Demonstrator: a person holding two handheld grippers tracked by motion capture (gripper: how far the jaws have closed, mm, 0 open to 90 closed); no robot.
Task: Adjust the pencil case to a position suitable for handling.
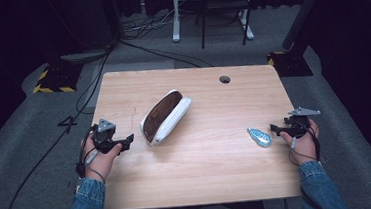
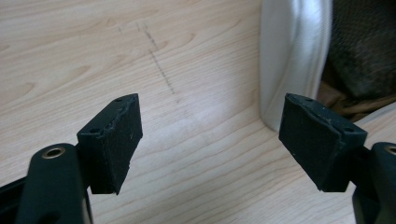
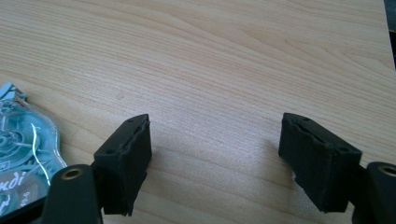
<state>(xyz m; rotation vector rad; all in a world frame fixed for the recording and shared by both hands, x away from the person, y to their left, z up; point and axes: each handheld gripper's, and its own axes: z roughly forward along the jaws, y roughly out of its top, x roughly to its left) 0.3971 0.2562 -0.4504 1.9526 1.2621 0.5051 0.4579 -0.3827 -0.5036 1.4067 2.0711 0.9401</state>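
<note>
A white zip case (image 1: 166, 117) lies open on the wooden table (image 1: 204, 173), its brown lining showing. My left gripper (image 1: 126, 140) hovers just to its left, jaws open and pointing at it. In the left gripper view the case's white rim (image 2: 292, 56) lies just beyond the right jaw, and the left gripper (image 2: 210, 140) has only bare wood between its pads. A small blue-green packet (image 1: 260, 137) lies near the right side. My right gripper (image 1: 274, 127) sits just right of it, open. In the right gripper view the packet (image 3: 23, 149) lies beside the left jaw of the right gripper (image 3: 215, 149).
A round cable hole (image 1: 225, 79) sits near the table's far edge. Beyond the table stand a chair and desk legs (image 1: 211, 12). Cables run over the grey floor, and yellow-black striped stand bases (image 1: 53, 79) sit at the far corners.
</note>
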